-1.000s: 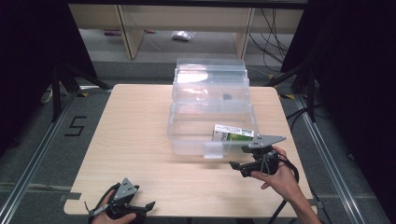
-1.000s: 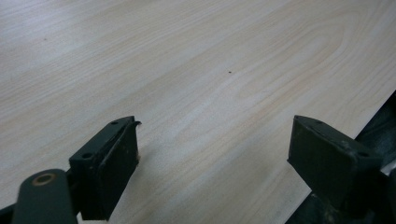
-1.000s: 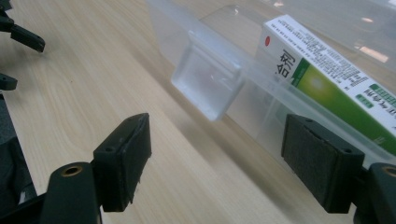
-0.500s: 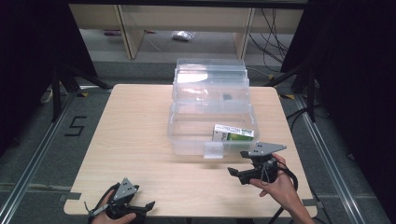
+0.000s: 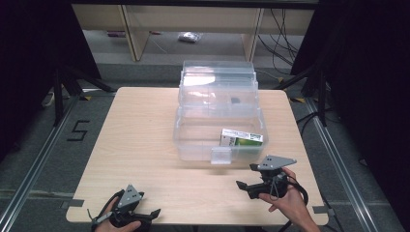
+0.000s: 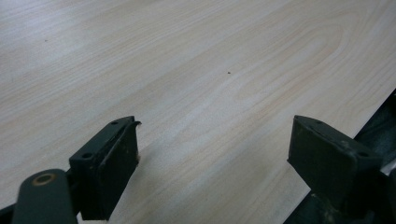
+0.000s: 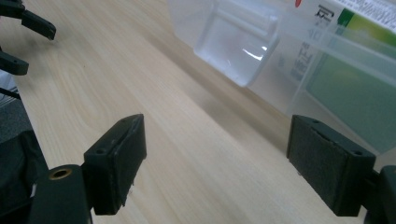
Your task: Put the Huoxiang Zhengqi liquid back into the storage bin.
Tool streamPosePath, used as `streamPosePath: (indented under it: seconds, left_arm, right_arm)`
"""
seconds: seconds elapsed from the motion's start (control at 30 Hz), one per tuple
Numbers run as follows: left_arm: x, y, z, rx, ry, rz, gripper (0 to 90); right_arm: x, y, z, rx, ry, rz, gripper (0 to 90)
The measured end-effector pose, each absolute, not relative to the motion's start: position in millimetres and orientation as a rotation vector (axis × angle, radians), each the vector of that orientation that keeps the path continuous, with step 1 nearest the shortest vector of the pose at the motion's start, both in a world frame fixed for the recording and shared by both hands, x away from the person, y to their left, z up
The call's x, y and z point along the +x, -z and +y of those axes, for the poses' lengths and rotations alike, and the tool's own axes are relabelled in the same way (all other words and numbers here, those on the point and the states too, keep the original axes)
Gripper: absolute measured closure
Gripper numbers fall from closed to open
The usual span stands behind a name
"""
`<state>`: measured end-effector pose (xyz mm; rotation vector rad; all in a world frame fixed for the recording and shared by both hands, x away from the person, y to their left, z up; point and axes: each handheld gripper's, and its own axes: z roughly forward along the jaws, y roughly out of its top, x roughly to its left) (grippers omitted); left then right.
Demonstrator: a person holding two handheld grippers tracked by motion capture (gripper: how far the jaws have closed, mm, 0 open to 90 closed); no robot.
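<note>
A clear plastic box (image 5: 193, 137) stands mid-table with its lid tipped back. A green-and-white carton (image 5: 241, 137) lies in its front right corner. The box's front latch (image 5: 221, 155) hangs down over the table. My right gripper (image 5: 246, 178) hovers open just in front of the box's right end, pointing left. In the right gripper view the gripper (image 7: 217, 158) holds nothing, with the latch (image 7: 238, 42) and carton (image 7: 369, 60) ahead on the right. My left gripper (image 5: 152, 217) rests open at the table's front left edge. Bare wood lies between its fingers (image 6: 107, 168).
The wooden table (image 5: 130, 145) has open room left of the box. Its near edge (image 6: 373, 116) runs close by the left gripper. Behind the table are shelf legs and a small bag (image 5: 188, 36) on the floor. A "5" mark (image 5: 77, 130) sits on the floor at left.
My right gripper has drawn back from the box's front right corner toward the table's near edge. The left gripper and the box have not moved.
</note>
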<state>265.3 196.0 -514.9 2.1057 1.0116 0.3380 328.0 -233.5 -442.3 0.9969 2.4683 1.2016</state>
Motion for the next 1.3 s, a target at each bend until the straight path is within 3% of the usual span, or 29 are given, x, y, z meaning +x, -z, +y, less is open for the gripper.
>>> streamPosePath:
  seconds: [1.3]
  left_arm:
    - [264.6, 514.5, 194.9, 2.086, -0.329, 1.008, 15.5]
  right_arm:
    - [285.6, 482.0, -249.7, 1.116, -1.085, 2.528, 18.8]
